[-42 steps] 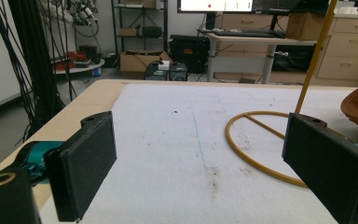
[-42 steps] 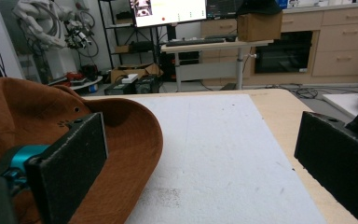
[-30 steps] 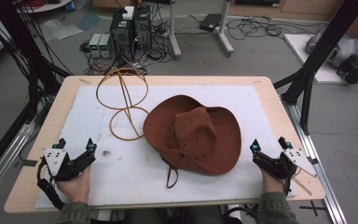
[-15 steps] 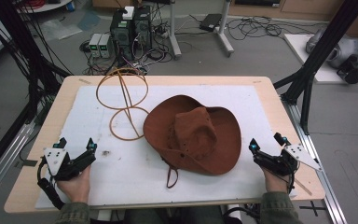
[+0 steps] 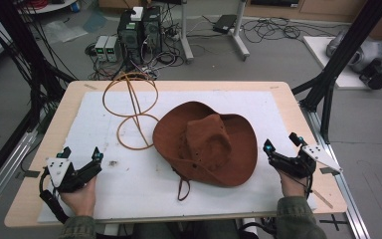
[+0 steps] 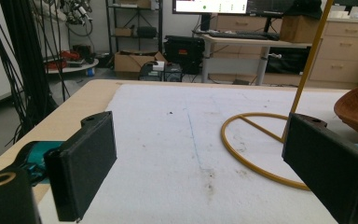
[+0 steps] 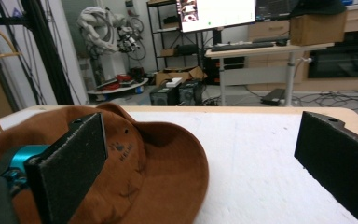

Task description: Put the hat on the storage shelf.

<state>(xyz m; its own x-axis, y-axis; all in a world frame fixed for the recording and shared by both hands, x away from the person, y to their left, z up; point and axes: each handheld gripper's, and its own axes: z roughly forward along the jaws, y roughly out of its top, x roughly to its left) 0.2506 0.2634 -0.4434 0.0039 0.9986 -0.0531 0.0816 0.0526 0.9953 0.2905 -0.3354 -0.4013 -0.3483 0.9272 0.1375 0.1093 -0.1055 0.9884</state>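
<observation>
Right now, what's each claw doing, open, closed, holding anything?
Left claw: open, holding nothing.
Right claw: open, holding nothing, beside the hat.

A soft, matt brown hat [image 5: 206,144] with a suede-like nap is seen, its brim [image 7: 177,163] faintly fuzzy and a thin cord [image 5: 181,186] hung from its near edge. A matt white sheet [image 5: 129,174], foam-like in grain and marked by small dark stains, is laid over a table [image 5: 298,114] of pale, smooth wood. A smooth orange-yellow hose [image 5: 132,112], plastic or rubber in look, is coiled at far left. Matt black, slightly grainy plastic is shown by the jaw pads [image 6: 86,163] of both grippers, and a flat grey plate [image 5: 321,155] is carried on the right one.
</observation>
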